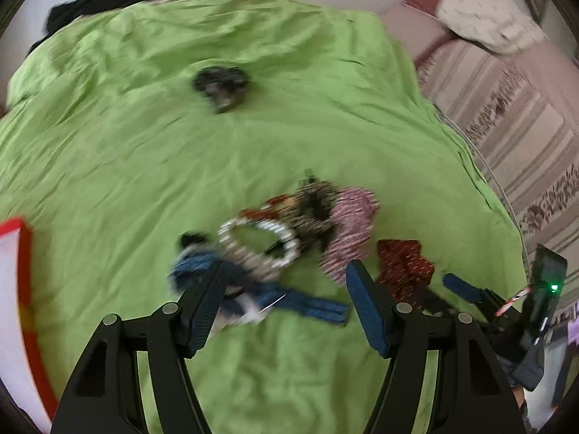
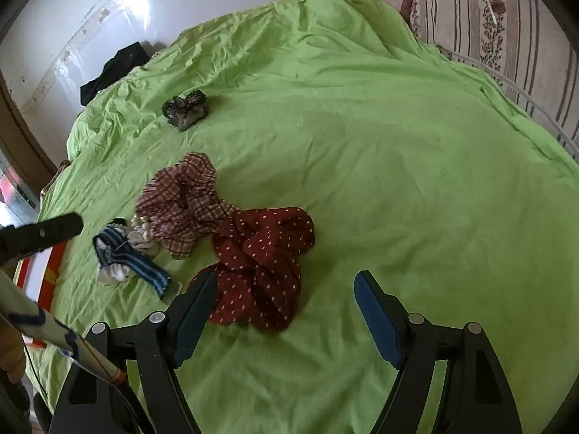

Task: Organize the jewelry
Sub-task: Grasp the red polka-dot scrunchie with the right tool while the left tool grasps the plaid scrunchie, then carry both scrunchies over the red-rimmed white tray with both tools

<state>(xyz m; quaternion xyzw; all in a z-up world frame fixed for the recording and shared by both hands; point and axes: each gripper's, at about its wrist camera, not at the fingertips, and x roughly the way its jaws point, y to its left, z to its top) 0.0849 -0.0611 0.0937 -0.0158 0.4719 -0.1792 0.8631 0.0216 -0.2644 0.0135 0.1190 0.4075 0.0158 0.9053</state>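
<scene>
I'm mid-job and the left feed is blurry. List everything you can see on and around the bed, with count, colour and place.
Sheet: one, lime green, covers the bed.
Dotted scrunchie: one, dark red with white dots, nearest the right tongs.
Checked scrunchie: one, pink and white, touching the dotted one.
Striped fabric piece: one, blue and white, left of the pile.
Bead bracelet: one, whitish, in the pile.
Patterned piece: dark, blurred, count unclear, behind the bracelet.
Dark scrunchie: one, grey-black, alone farther up the sheet.
Black cloth: one, at the far edge of the bed.
Box: one, red rim, white inside, left edge.
Striped floral bedding: beige, right of the sheet.
Left tongs: open, empty.
Right tongs: open, empty.
</scene>
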